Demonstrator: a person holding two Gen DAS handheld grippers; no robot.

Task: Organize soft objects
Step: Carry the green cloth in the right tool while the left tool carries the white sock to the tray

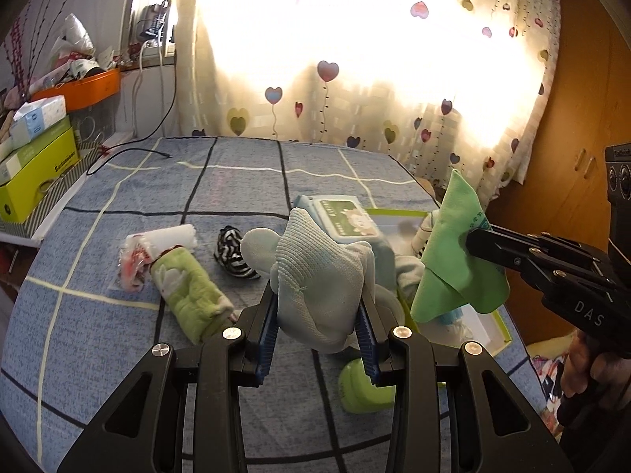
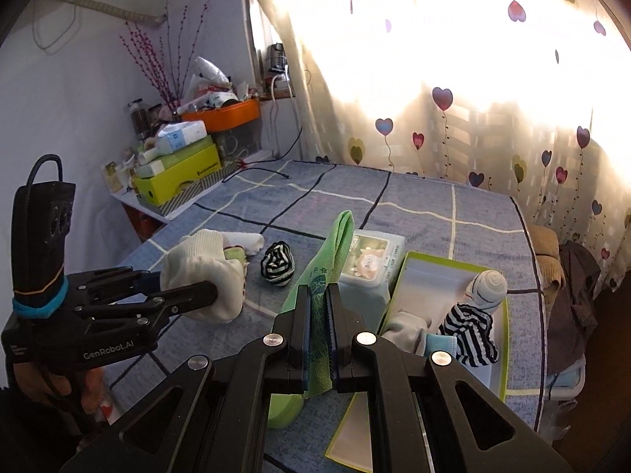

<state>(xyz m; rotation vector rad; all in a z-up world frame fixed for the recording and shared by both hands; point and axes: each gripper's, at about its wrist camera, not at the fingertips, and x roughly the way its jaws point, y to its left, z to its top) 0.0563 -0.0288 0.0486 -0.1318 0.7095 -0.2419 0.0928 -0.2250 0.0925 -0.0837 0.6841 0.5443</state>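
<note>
My left gripper (image 1: 319,311) is shut on a pale blue-white sock (image 1: 319,276) and holds it above the blue checked bed; the sock also shows in the right wrist view (image 2: 205,276). My right gripper (image 2: 319,323) is shut on a folded green cloth (image 2: 331,252), which stands upright between the jaws; the cloth also shows in the left wrist view (image 1: 453,252). A green-edged open box (image 2: 501,339) lies at the right and holds rolled socks, one black-and-white striped (image 2: 469,331).
On the bed lie a green rolled towel (image 1: 189,291), a white roll (image 1: 165,244), a striped sock ball (image 1: 232,252), a wet-wipes pack (image 2: 370,264) and a green round lid (image 1: 363,390). Stacked boxes (image 2: 177,173) stand at the left. A heart-patterned curtain (image 2: 434,98) hangs behind.
</note>
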